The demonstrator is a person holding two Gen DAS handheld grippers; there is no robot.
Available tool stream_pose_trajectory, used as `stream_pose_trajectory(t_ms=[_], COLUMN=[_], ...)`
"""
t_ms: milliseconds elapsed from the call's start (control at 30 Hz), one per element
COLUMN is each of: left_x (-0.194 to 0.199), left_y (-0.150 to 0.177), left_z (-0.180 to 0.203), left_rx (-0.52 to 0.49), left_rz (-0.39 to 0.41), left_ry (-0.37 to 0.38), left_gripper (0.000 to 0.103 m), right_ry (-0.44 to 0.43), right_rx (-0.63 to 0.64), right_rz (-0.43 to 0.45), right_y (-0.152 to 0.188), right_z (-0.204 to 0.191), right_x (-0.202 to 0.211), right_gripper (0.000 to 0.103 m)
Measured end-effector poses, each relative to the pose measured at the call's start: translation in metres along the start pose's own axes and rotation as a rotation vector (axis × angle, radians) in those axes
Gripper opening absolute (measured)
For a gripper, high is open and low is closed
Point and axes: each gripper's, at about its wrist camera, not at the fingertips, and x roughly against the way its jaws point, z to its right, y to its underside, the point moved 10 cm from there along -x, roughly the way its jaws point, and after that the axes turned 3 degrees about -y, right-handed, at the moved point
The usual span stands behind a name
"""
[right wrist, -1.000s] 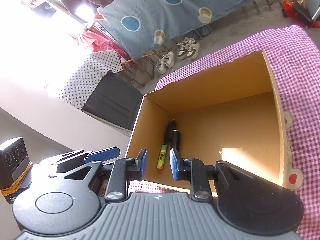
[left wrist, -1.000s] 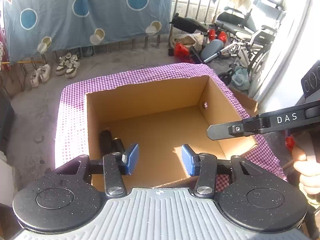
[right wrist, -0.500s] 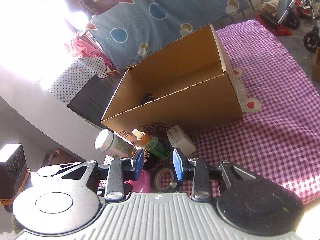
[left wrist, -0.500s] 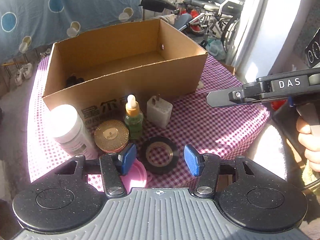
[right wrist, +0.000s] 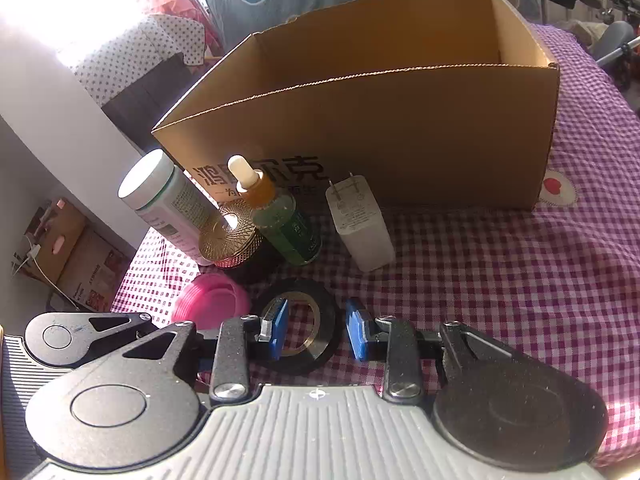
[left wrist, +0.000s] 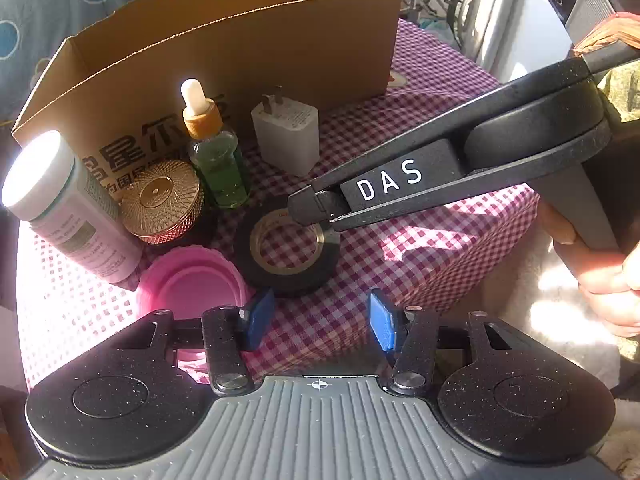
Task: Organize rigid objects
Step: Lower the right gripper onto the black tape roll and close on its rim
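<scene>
1. We see one black roll of tape (right wrist: 298, 328) lying flat on the checked surface (right wrist: 500, 292); it has a tan inner core, and the cloth shows through its hole.
2. Our right gripper (right wrist: 314, 334) is open. Its left blue finger sits over the hole of the roll and its right blue finger just outside the roll's right rim, so the black band lies between the fingers. We cannot tell whether either finger touches it.
3. Our left gripper (left wrist: 318, 326) is open and empty, with the tape (left wrist: 287, 250) just ahead of its fingers.
4. Beyond the fingers we count one of each: a white charger plug (right wrist: 360, 224) standing upright, a green dropper bottle (right wrist: 280, 216) with an orange collar, a round gold-lidded jar (right wrist: 228, 240), a white-capped bottle (right wrist: 168, 204) and a pink lid (right wrist: 212, 300) to the left of the tape.
5. One open cardboard box (right wrist: 400, 128) stands behind them all, farthest from the fingers, with printed characters on its near wall.
</scene>
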Motion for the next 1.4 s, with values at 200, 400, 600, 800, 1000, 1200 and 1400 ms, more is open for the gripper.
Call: stream_pose_trajectory(t_ms=[200, 400, 600, 800, 1000, 1200, 1400], left_x=[-0.001, -0.001, -0.003, -0.002, 0.003, -0.008, -0.014], left_y=[-0.001, -0.004, -0.010, -0.015, -0.016, -0.023, -0.030], left_z=[-0.004, -0.002, 0.012, 0.035, 0.040, 0.041, 0.046], left_rx=[0.004, -0.001, -0.030, -0.075, -0.128, -0.156, -0.184], left_rz=[0.009, 0.027, 0.046, 0.063, 0.104, 0.095, 0.111], left_ry=[-0.015, -0.007, 0.025, 0.082, 0.044, 0.019, 0.006], left_gripper=[0.052, 0.052, 0.052, 0.052, 0.053, 0.056, 0.062], right_ry=[0.024, 0.046, 0.086, 0.125, 0.117, 0.116, 0.099], right_rx=[0.058, 0.055, 0.017, -0.056, -0.125, -0.138, -0.152], right_rz=[-0.049, -0.038, -0.019, 0.004, 0.025, 0.039, 0.049], right_y=[0.003, 0.002, 0.005, 0.015, 0.021, 0.021, 0.021], right_z=[0.001, 0.011, 0.028, 0.052, 0.064, 0.065, 0.062], right_x=[-0.019, -0.018, -0.003, 0.019, 0.030, 0.032, 0.029], right_gripper=[0.028, 0.022, 0.022, 0.022, 0.021, 0.021, 0.021])
